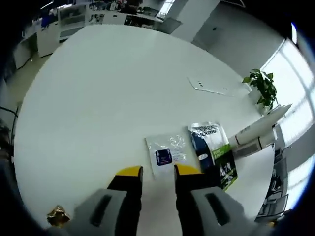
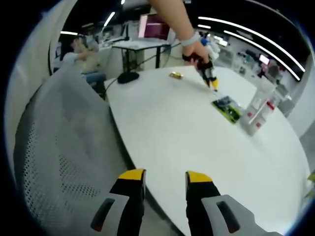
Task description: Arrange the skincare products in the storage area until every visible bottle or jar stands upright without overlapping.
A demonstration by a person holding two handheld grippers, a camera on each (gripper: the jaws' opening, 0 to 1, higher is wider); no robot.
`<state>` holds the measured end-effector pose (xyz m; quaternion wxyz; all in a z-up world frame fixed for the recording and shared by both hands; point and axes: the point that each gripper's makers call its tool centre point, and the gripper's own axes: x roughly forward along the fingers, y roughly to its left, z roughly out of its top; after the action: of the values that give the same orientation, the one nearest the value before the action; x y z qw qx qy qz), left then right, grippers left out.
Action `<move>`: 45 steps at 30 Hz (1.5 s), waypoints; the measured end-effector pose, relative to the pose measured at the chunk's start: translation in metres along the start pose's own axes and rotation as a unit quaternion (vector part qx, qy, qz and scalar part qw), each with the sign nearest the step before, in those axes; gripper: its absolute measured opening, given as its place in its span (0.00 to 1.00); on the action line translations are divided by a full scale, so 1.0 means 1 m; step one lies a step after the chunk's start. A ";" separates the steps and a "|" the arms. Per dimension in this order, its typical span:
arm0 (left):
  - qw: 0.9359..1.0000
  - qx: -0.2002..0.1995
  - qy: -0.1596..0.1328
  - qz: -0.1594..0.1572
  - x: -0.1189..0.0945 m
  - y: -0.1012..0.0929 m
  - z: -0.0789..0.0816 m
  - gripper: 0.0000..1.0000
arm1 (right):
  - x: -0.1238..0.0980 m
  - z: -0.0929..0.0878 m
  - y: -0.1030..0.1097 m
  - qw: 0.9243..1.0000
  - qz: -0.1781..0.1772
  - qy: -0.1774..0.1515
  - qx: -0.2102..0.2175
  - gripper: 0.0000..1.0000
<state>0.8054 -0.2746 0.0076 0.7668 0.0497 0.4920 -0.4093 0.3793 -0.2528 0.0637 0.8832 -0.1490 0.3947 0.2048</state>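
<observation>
On a white bench (image 1: 98, 98), the left hand-held gripper (image 1: 158, 172) hovers with jaws parted and empty, just short of a small white sachet (image 1: 166, 153) and a green-and-white pouch (image 1: 212, 150) lying flat; white tubes (image 1: 256, 133) lie just beyond. The right hand-held gripper (image 2: 165, 178), also open and empty, waits at the bench edge, well apart. A good next step probably closes squarely on one flat packet's edge.

Print on my sachets (image 1: 166, 153) too small to read, green packet (image 1: 215, 153) partly behind my right jaw, gold wrapper (image 1: 58, 216) indistinct, potted plant (image 2: 311, 183) cut by edge, far tubes (image 2: 259, 106) blurred
</observation>
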 end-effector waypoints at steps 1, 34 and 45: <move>1.000 0.007 -0.002 0.006 -0.002 0.002 0.000 0.25 | 0.000 0.000 0.000 1.000 0.000 0.000 0.000 0.32; 0.948 0.255 0.178 0.059 -0.082 0.111 -0.092 0.63 | 0.001 -0.001 0.001 1.000 0.006 0.003 -0.002 0.31; 0.956 0.224 0.175 0.073 -0.094 0.101 -0.102 0.33 | -0.001 0.001 0.001 1.000 0.003 -0.001 -0.003 0.30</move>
<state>0.7839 -0.1042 -0.0031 0.6658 0.3271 0.5088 -0.4369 0.3793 -0.2520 0.0648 0.8823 -0.1504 0.3940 0.2092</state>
